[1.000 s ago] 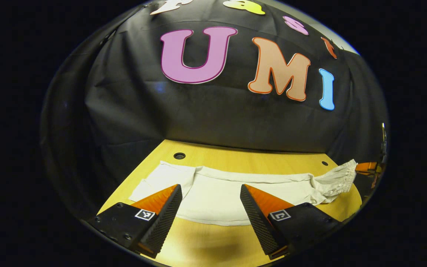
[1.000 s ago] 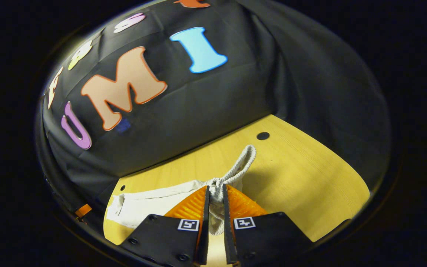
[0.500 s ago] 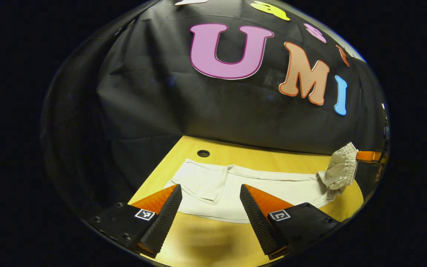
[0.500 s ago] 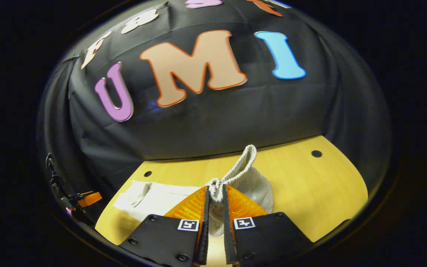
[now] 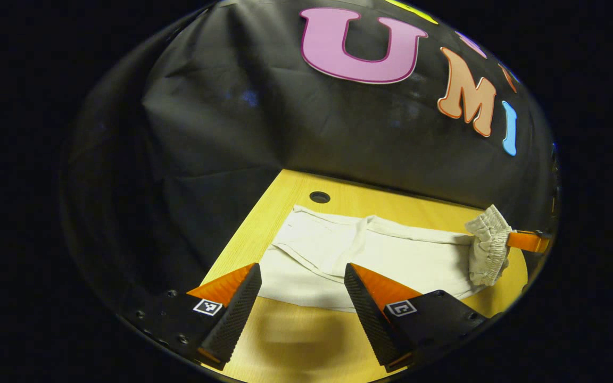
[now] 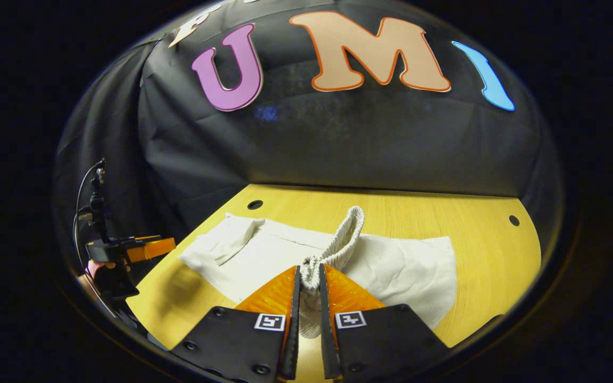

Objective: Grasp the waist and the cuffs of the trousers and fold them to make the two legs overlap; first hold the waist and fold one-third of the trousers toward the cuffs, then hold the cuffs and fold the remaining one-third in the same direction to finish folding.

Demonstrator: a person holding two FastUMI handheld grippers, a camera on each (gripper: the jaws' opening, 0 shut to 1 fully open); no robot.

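Waistband (image 6: 338,250) between right gripper's (image 6: 309,298) jaws.

One pair of trousers (image 6: 391,271), two claws (image 6: 308,287) (image 5: 303,290), one table (image 6: 477,234) and two table holes (image 6: 255,204) (image 6: 514,219) are counted.

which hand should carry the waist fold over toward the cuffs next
Right. The right tool is shut on the trousers' elastic waist, lifted above the legs. The left tool is open, holding nothing, short of the cuff end.
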